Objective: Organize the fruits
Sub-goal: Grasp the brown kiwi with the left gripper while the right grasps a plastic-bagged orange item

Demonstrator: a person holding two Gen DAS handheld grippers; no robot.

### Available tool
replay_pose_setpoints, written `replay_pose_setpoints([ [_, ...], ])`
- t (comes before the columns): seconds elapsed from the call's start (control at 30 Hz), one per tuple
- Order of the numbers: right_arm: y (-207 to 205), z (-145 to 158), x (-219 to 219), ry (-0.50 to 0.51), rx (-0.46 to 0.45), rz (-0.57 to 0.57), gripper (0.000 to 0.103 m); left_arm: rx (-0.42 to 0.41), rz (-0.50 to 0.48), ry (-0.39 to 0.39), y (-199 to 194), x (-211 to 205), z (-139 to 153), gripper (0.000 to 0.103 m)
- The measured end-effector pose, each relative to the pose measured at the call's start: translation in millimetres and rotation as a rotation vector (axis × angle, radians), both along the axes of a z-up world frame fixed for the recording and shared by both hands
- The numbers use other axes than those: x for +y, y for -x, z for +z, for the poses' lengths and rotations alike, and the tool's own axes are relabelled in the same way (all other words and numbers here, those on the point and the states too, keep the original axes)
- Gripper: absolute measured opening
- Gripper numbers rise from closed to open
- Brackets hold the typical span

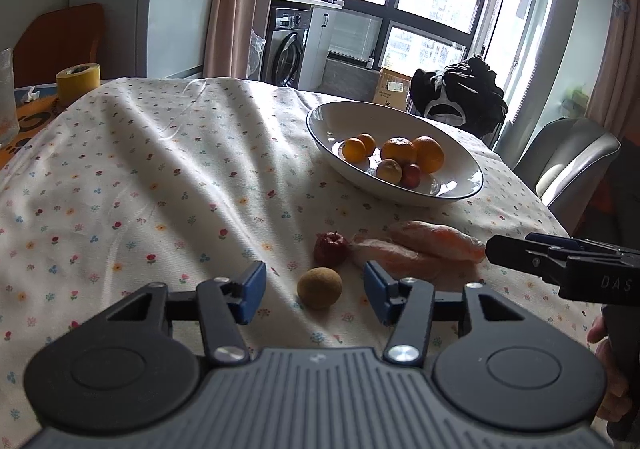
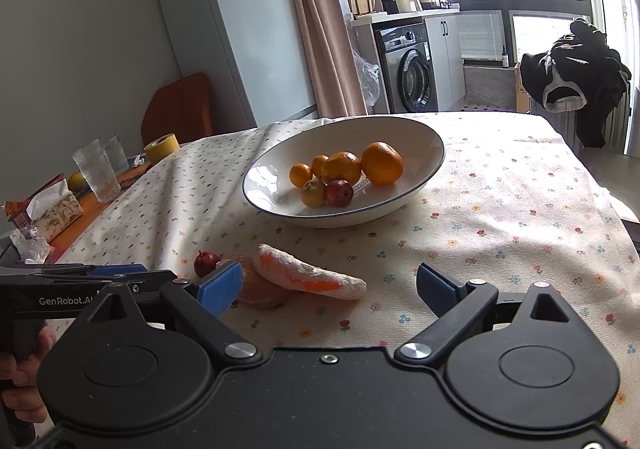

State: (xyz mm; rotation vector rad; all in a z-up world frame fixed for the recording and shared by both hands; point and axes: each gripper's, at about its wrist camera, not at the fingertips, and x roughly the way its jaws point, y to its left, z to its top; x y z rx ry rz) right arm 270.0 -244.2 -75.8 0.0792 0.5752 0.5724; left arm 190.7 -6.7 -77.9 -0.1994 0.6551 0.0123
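- Your white bowl (image 1: pixel 394 153), shallow, oval and dark-rimmed, sits on the floral tablecloth (image 1: pixel 140 189); it holds four oranges (image 2: pixel 382 163) of differing size, a yellowish round fruit (image 2: pixel 313 193) and a small red fruit (image 2: pixel 339 193) touching each other at the near side.
- Outside the bowl, near you, lie a small red apple (image 1: pixel 330 249), a rough-skinned round brown fruit (image 1: pixel 320 287), and two carrots in crinkled clear wrap (image 1: pixel 436 241) lying side by side, touching.
- Your left gripper (image 1: pixel 315 291) has its blue-padded fingers spread, one on each side of the brown fruit, with a gap either side.
- Your right gripper (image 2: pixel 328 289) is also spread wide and holds nothing; the front carrot (image 2: pixel 308 277) lies between its fingers, ahead of them.
- Only the left wrist view shows the brown fruit; in the right wrist view the left gripper's body hides that spot.
- Only the right wrist view shows two ribbed glasses (image 2: pixel 98 175), a tissue box (image 2: pixel 52 213) and a lemon-coloured fruit at the table's bare far-left end, beside the yellow tape roll (image 2: pixel 161 148).
- The cloth is wrinkled on the left, smoother and sunlit on the right.
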Motion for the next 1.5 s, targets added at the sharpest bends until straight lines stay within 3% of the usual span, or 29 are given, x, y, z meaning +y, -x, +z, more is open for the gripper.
replay_pose_setpoints([
  [0.17, -7, -1, 5, -0.004, -0.002, 0.022, 0.087, 0.013, -0.001, 0.001, -8, -5, -6, 0.039],
  [0.5, -18, -4, 17, 0.003, -0.002, 0.079, 0.082, 0.038, 0.009, -0.022, -14, -11, -15, 0.03],
  [0.53, -19, -5, 19, 0.009, -0.003, 0.086, 0.082, 0.037, 0.011, -0.025, -14, -11, -15, 0.025],
  [0.8, -24, -17, 26, 0.055, 0.022, 0.143, 0.075, 0.028, 0.016, 0.004, -13, -5, -15, 0.025],
  [1.0, -22, -14, 19, 0.077, 0.021, 0.148, 0.052, 0.022, 0.018, 0.018, -13, -5, -14, 0.025],
  [1.17, -25, -13, 18, 0.072, 0.03, 0.141, 0.049, 0.019, 0.023, 0.027, -10, -2, -14, 0.025],
  [1.37, -36, -13, 9, -0.022, 0.114, 0.095, 0.049, 0.015, 0.038, 0.038, -8, 2, -13, 0.025],
  [1.5, -40, -11, 11, -0.027, 0.102, 0.078, 0.049, 0.013, 0.037, 0.036, -8, 4, -14, 0.025],
])
